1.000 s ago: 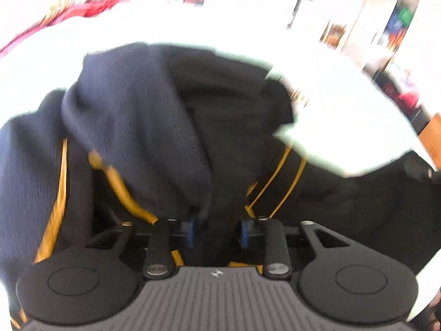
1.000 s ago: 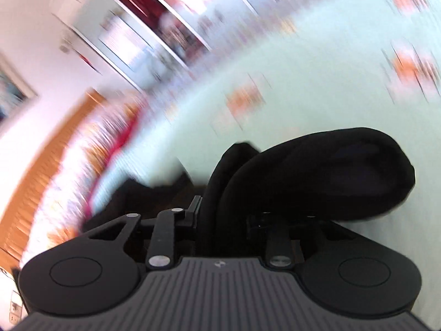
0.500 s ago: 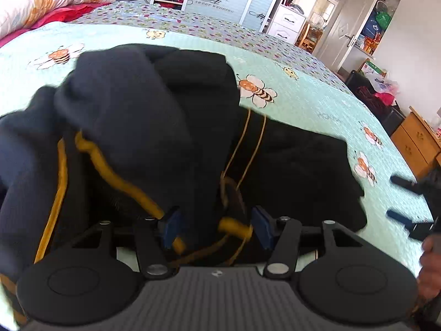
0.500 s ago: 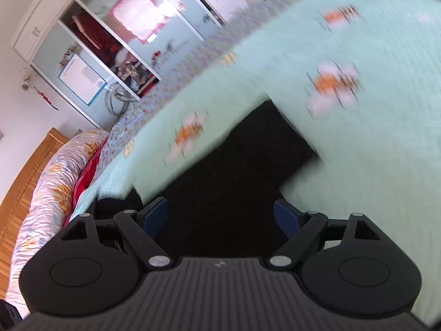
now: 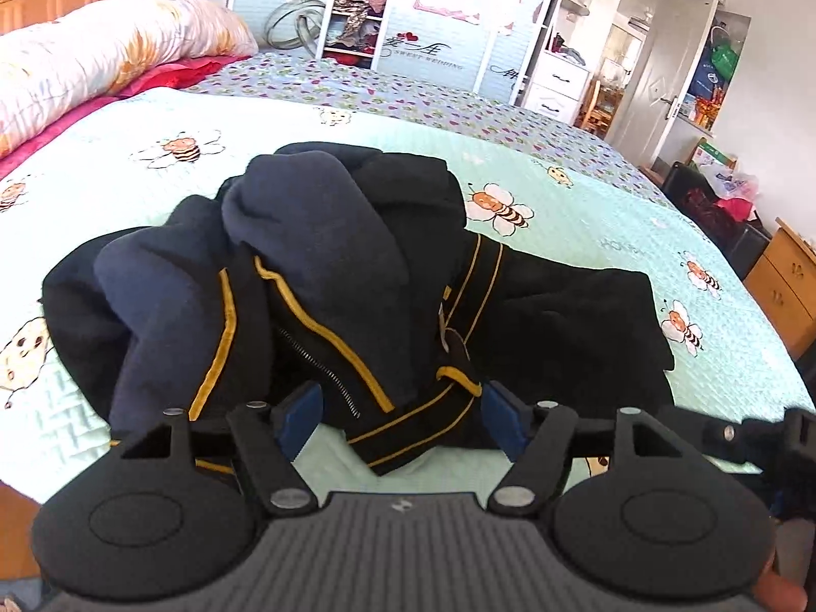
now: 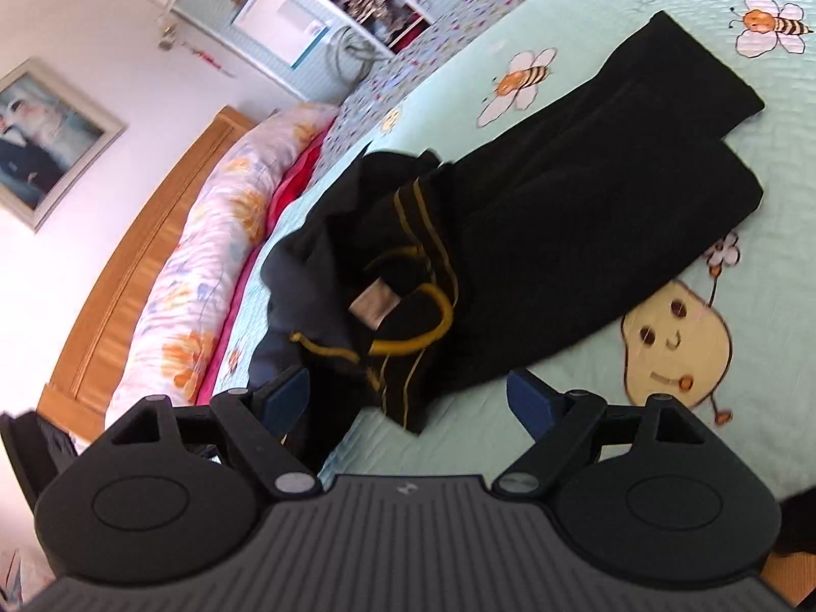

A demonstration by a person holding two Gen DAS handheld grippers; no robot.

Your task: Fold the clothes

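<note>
Your left gripper (image 5: 400, 415) is opening its fingers around the dark jacket's (image 5: 326, 275) gold-trimmed hem without pressing it, your right gripper (image 6: 408, 395) is hanging open, jacket lying bunched on the bed (image 5: 586, 214) at 12 o'clock.

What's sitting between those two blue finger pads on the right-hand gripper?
In the right wrist view, the open right gripper frames a corner of the black, yellow-striped jacket and bare mint bee-print bedspread.
</note>
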